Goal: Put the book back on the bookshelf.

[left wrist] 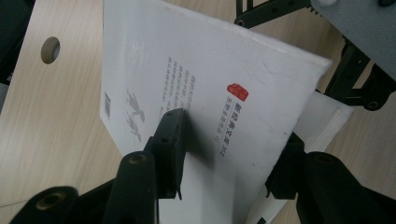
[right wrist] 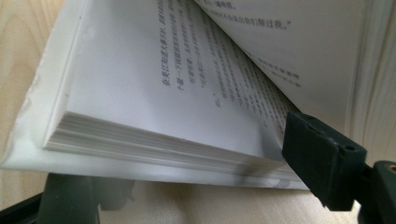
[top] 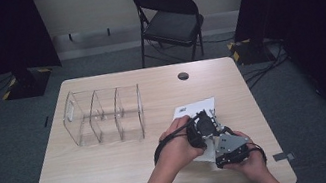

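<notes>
At the near right of the tabletop (top: pixel 116 181), the person's two hands meet over a white paperback book (top: pixel 199 108). The right tool (top: pixel 230 153) sits closest to the person, its jaws spread around the lower block of pages: one pad lies on the open page (right wrist: pixel 322 158), the other shows blurred beneath the bottom cover, and I cannot tell that either is pressing. It looks released rather than grasping. Just beyond, the left tool (top: pixel 203 127) is clenched on the raised cover, one pad flat on the printed face near the red stamp (left wrist: pixel 237 91), the other behind the cover's edge.

The risks, as I judge them, start with that half-lifted cover. The left tool grips it near one edge, so pulling further could crease it or strain the spine. If the right tool's jaws close carelessly they may catch a few loose leaves instead of the whole block, and those could buckle or tear. With the book partly open and one tool not yet firm, any lift could let the pages fan out and the book slide from the grip onto the tabletop.

Farther off toward the left stands a clear acrylic organiser (top: pixel 104 114) with upright dividers, well apart from the book. If the book is carried there opened, its flapping cover could snag a divider. A black folding chair (top: pixel 168 19) stands beyond the tabletop.
</notes>
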### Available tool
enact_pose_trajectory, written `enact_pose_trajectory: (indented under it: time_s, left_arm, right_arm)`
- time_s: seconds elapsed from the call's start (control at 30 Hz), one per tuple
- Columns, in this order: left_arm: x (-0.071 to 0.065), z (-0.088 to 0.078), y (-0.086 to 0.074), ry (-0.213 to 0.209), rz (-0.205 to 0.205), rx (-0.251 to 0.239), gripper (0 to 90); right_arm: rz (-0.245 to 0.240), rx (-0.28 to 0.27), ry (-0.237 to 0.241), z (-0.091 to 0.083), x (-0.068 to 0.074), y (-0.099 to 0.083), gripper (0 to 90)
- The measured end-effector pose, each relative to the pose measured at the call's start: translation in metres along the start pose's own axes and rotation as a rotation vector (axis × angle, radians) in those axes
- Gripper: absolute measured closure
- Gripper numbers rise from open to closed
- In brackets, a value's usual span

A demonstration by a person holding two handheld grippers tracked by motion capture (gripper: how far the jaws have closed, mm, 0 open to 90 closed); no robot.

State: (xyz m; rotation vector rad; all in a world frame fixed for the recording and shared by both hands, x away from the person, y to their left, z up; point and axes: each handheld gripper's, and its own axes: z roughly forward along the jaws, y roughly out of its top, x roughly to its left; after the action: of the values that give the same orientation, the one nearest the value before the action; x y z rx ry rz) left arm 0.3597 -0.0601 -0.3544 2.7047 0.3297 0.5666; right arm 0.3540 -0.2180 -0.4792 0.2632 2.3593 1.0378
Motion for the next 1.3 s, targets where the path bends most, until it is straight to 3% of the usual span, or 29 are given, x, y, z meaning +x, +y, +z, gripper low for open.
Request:
enact_pose_trajectory:
  time_s: [0.1, 0.17, 0.37, 0.43, 0.53, 0.67, 0.73, 0.87, 1.03, 1.1, 1.17, 1.3]
  left_arm:
    - [-0.004, -0.001, 0.001, -0.002, -0.006, 0.004, 55.4]
    - [-0.004, -0.001, 0.002, 0.008, 0.012, 0.008, 55.4]
    - [-0.003, -0.005, 0.003, 0.004, -0.003, -0.015, 55.1]
    - [-0.002, -0.009, 0.006, 0.000, 0.020, -0.042, 54.2]
    - [0.000, -0.011, 0.007, -0.034, 0.009, -0.081, 52.6]
    - [0.002, -0.012, 0.002, -0.092, 0.011, -0.180, 49.8]
    - [0.001, -0.015, -0.001, -0.119, -0.002, -0.220, 49.5]
    - [0.006, -0.029, -0.013, -0.079, -0.055, -0.269, 43.4]
    - [0.014, -0.042, -0.035, -0.058, -0.082, -0.270, 41.5]
    - [0.018, -0.045, -0.045, -0.044, -0.139, -0.284, 37.1]
    - [0.021, -0.048, -0.056, -0.061, -0.168, -0.308, 36.1]
    - [0.025, -0.047, -0.069, -0.051, -0.187, -0.285, 36.5]
  right_arm:
    - [-0.044, -0.011, 0.041, -0.003, 0.001, 0.004, 27.2]
    - [-0.046, -0.014, 0.042, -0.003, 0.001, 0.005, 28.9]
    - [-0.054, -0.027, 0.016, -0.012, 0.003, 0.013, 41.3]
    - [-0.032, -0.040, 0.009, -0.017, 0.001, 0.016, 46.2]
    - [-0.007, -0.048, -0.003, -0.024, -0.002, 0.017, 50.6]
    - [0.043, -0.065, -0.015, -0.028, -0.005, 0.017, 52.6]
    - [0.049, -0.065, -0.018, -0.028, -0.005, 0.018, 52.6]
    - [0.042, -0.048, -0.013, -0.028, -0.005, 0.020, 52.7]
    - [0.069, -0.035, 0.007, -0.029, -0.012, 0.025, 52.9]
    - [0.060, -0.021, 0.010, -0.029, -0.013, 0.027, 53.0]
    - [0.060, -0.012, 0.019, -0.030, -0.014, 0.029, 53.1]
    - [0.090, -0.005, 0.033, -0.032, -0.018, 0.032, 53.1]
